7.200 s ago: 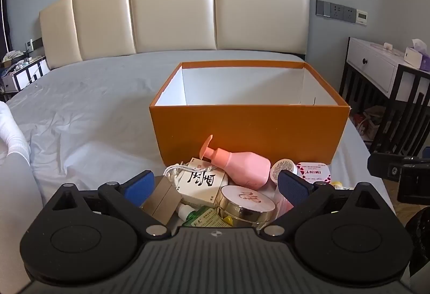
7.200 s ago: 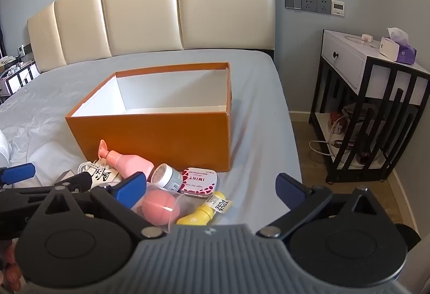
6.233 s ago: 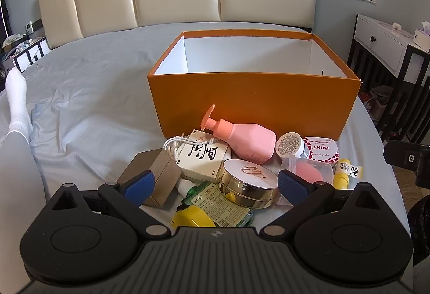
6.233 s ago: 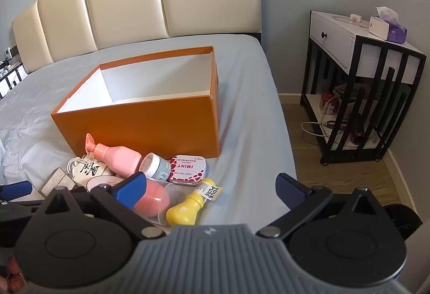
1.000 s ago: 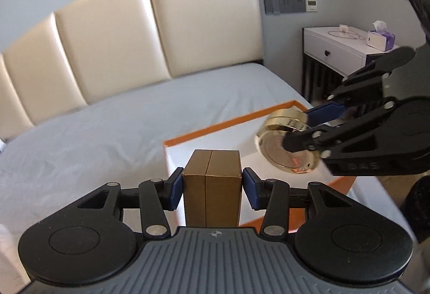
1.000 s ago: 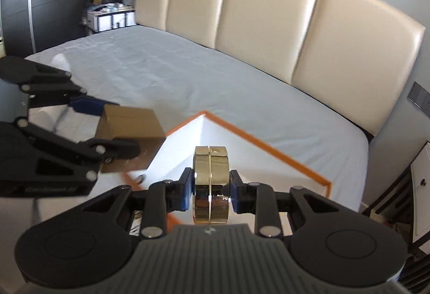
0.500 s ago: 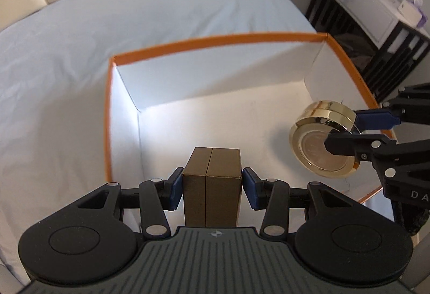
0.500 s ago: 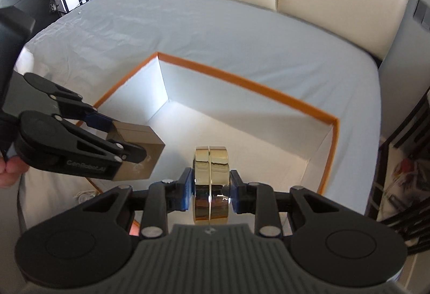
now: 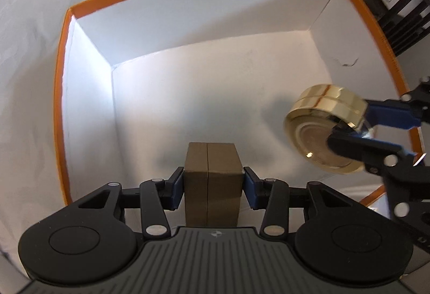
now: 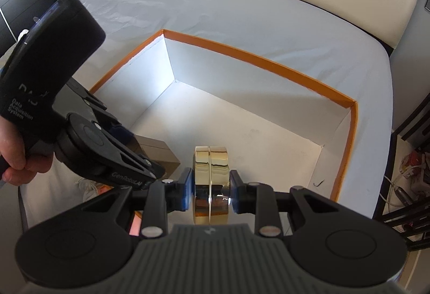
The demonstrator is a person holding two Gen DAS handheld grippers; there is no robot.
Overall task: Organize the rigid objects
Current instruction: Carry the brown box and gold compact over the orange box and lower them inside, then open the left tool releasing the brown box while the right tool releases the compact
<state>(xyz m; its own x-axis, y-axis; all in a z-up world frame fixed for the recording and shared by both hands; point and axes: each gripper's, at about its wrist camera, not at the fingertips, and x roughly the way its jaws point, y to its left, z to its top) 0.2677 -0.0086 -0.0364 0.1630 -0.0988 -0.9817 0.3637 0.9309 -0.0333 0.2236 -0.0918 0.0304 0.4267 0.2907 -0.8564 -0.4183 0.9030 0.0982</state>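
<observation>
Hovering over orange box (image 9: 60, 95): left tool (image 9: 211, 188) opening around brown carton (image 9: 211, 184); right tool (image 10: 211, 193) clamped on gold compact (image 10: 211, 181).

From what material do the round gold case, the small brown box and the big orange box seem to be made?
Round gold case: probably metal or metallised plastic, mirror-polished, since it shows sharp reflections. Small brown box: likely matte card, with a dull surface, crisp edges and a centre seam. Big orange box: apparently stiff cardboard, orange outside and on the rim, plain white inside, with thin straight walls and folded corners.
</observation>
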